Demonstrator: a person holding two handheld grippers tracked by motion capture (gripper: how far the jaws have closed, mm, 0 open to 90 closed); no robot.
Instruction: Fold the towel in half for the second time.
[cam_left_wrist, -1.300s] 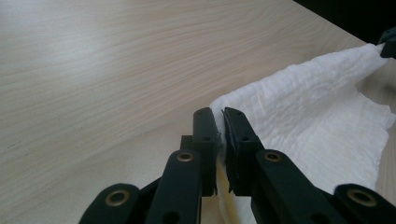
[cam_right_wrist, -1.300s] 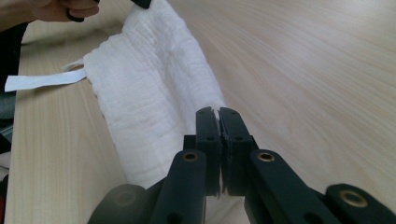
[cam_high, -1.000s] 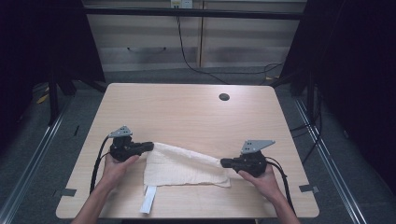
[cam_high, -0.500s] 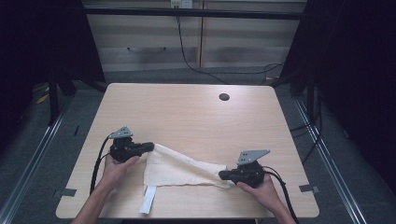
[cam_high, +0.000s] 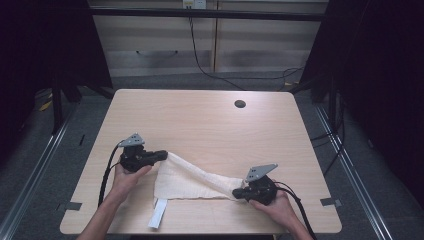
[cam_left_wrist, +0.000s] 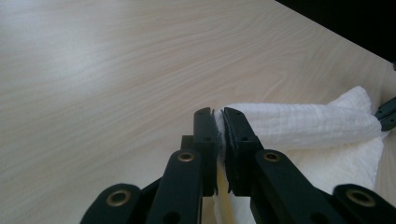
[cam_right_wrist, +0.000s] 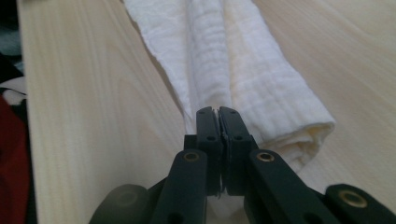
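Observation:
A white cloth lies bunched and stretched across the near half of the wooden table. My left gripper is shut on the cloth's left corner; in the left gripper view its jaws pinch a thin fold of the cloth at the left gripper tips. My right gripper is shut on the cloth's right end near the front edge. In the right gripper view, the right gripper clamps the edge of the rolled cloth. A narrow strip of the cloth hangs toward the front edge.
A round cable hole sits at the table's far right. Cabinets and a cable stand behind the table. Dark curtains flank both sides. Bare wood spans the far half of the table.
My right gripper has pulled its end of the cloth toward the front edge, and the cloth has drawn into a diagonal roll. The left gripper has barely shifted.

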